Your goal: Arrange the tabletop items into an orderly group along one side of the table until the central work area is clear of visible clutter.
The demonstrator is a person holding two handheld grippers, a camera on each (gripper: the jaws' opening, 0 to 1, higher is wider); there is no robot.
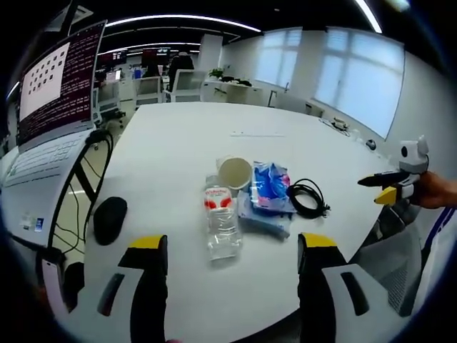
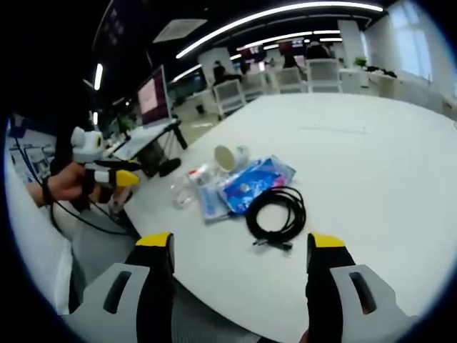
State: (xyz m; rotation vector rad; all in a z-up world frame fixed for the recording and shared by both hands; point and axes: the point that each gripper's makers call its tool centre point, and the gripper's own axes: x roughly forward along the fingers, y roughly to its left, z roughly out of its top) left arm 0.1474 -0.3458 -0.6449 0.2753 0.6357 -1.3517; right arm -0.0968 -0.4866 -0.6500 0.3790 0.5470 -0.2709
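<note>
A clear plastic bottle [image 1: 223, 218] with a red label lies on its side on the white table [image 1: 178, 143]. Behind it a paper cup [image 1: 235, 172] lies tipped over, next to a blue packet [image 1: 270, 187] and a coiled black cable [image 1: 307, 196]. My left gripper [image 1: 233, 243] is open at the near edge, just short of the bottle. A hand holds my right gripper [image 1: 385, 189] off the table's right side. In the right gripper view, my right gripper [image 2: 240, 243] is open and empty short of the cable [image 2: 277, 211], with the packet [image 2: 250, 184], cup [image 2: 230, 156] and bottle [image 2: 191, 184] beyond.
An open laptop [image 1: 50, 93] on a stand and a black mouse [image 1: 109, 218] sit at the table's left. Cables hang beside them. Office chairs [image 1: 187, 82] and desks stand behind the table, and a mesh chair [image 1: 389, 264] is at the near right.
</note>
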